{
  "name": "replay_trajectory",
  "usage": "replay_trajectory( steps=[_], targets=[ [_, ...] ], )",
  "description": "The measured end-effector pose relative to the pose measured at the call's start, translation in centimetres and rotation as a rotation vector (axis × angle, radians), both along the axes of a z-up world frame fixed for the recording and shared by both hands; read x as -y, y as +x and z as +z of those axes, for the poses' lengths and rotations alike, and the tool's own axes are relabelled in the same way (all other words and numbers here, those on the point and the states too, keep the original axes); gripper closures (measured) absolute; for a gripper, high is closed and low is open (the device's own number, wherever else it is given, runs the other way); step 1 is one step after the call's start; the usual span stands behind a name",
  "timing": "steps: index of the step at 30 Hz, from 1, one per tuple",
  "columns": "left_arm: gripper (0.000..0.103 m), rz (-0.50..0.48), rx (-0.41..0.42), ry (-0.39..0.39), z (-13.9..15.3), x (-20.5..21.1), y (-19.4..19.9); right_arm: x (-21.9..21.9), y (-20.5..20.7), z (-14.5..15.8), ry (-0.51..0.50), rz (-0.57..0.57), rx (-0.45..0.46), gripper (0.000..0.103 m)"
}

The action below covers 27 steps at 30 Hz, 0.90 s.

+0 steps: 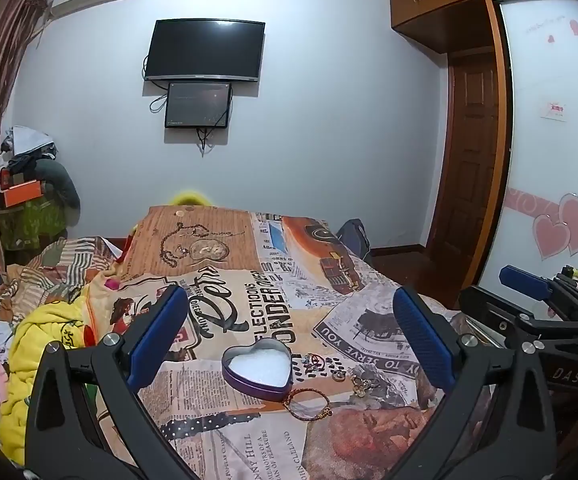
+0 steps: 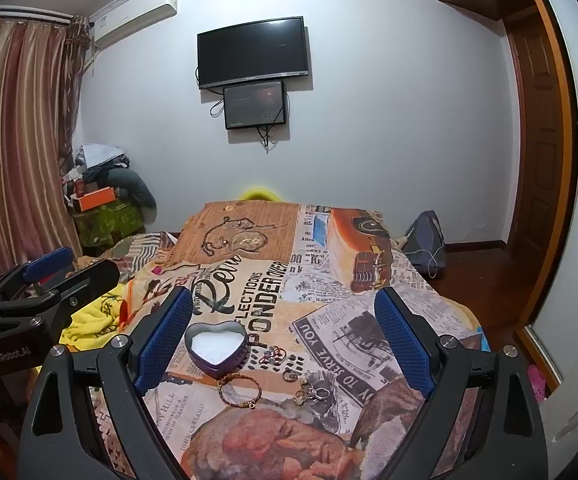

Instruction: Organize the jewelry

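Both grippers sit low in front of you over the newspaper-print blanket [image 2: 329, 280], left gripper [image 1: 289, 336] and right gripper [image 2: 285, 336] each with jaws spread wide, nothing between the blue pads. So you're at the very start: nothing gripped, nothing stowed.

Biggest task item is the purple heart-shaped tin [image 2: 215, 346], lid off, white lining showing, no jewelry inside. Just beside its near edge lies the braided bracelet [image 2: 240, 390], a reddish loop with a gold clasp. To its right, a scatter of small pieces: rings [image 2: 311, 394] near the bracelet, and a beaded charm cluster [image 2: 273, 356] close to the tin's right side; they're too small to sort out for certain.

My call: take the bracelet first, right gripper. It lies flat on soft cloth, so you'll want to pinch one strand of the loop without catching blanket, then lift and drop it into the tin.
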State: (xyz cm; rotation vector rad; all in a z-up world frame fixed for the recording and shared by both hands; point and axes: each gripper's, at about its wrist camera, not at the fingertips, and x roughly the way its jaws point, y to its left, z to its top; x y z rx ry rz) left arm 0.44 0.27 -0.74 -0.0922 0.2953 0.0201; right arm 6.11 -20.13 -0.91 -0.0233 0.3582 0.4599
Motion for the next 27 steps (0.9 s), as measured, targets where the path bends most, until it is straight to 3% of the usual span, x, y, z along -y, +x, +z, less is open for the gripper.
replay_trajectory(
  steps=[27],
  targets=[
    [0.000, 0.014, 0.000, 0.005, -0.20, -0.32, -0.02, -0.60, -0.30, -0.10, -0.007, 0.015, 0.001, 0.012]
  ],
)
